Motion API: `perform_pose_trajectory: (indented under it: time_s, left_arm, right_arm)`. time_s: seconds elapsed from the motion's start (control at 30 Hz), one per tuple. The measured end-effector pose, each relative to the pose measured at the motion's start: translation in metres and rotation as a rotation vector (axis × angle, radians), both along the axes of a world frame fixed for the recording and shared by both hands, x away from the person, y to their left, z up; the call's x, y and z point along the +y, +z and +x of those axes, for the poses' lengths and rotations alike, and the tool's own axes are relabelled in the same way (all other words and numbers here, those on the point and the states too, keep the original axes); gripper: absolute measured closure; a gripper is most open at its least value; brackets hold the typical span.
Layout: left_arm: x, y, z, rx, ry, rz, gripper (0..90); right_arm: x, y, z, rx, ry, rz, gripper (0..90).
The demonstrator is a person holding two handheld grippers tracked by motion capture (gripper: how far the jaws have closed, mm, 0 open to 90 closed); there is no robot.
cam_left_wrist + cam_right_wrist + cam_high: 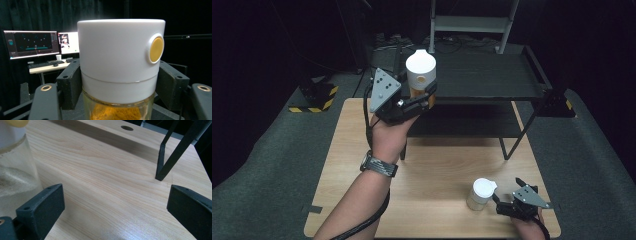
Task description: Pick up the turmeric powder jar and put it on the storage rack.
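Observation:
My left gripper (424, 96) is shut on a glass jar (420, 75) with a white lid, a yellow button and orange powder inside. It holds the jar upright in the air in front of the black shelf's top board (482, 75). In the left gripper view the jar (120, 65) sits between both black pads (71, 82), which press on its lower lid and glass neck. My right gripper (508, 194) rests open at the table's front right, just right of a second white-lidded jar (480, 194). In the right gripper view that jar (13, 170) stands left of and outside the jaws.
A black two-level metal shelf (522, 107) stands on the back half of the wooden table (437, 170); one shelf leg (163, 165) lands ahead of my right gripper. A desk with monitors (32, 45) is far off in the left gripper view.

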State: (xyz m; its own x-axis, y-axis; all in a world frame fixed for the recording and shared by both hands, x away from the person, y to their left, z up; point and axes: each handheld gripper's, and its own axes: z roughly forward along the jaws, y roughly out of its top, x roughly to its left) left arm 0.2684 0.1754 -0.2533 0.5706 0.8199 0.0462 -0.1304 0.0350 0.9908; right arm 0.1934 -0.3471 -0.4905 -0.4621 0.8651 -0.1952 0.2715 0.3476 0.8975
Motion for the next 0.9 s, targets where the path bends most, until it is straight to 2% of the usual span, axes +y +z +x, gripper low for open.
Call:
perform_pose_trajectory:
  time_s: [0.17, 0.33, 0.57, 0.7, 0.9]
  left_arm:
    - [-0.002, 0.001, 0.012, 0.010, -0.004, -0.020, 30.6]
    - [-0.006, 0.005, 0.021, -0.004, 0.005, -0.017, 30.6]
    - [-0.015, 0.012, 0.030, -0.013, 0.021, 0.002, 30.6]
    - [-0.020, 0.015, 0.036, -0.011, 0.032, 0.018, 30.5]
    - [-0.025, 0.016, 0.043, 0.001, 0.046, 0.020, 30.6]
  right_arm:
    - [-0.001, 0.000, 0.000, 0.000, 0.001, 0.003, 0.6]
    - [-0.001, 0.000, 0.000, -0.001, 0.002, 0.008, 0.6]
    - [-0.001, -0.001, 0.000, -0.002, 0.002, 0.005, 0.6]
    - [-0.001, -0.001, 0.000, -0.003, 0.004, 0.005, 0.6]
    - [-0.002, -0.001, -0.001, -0.005, 0.004, 0.007, 0.6]
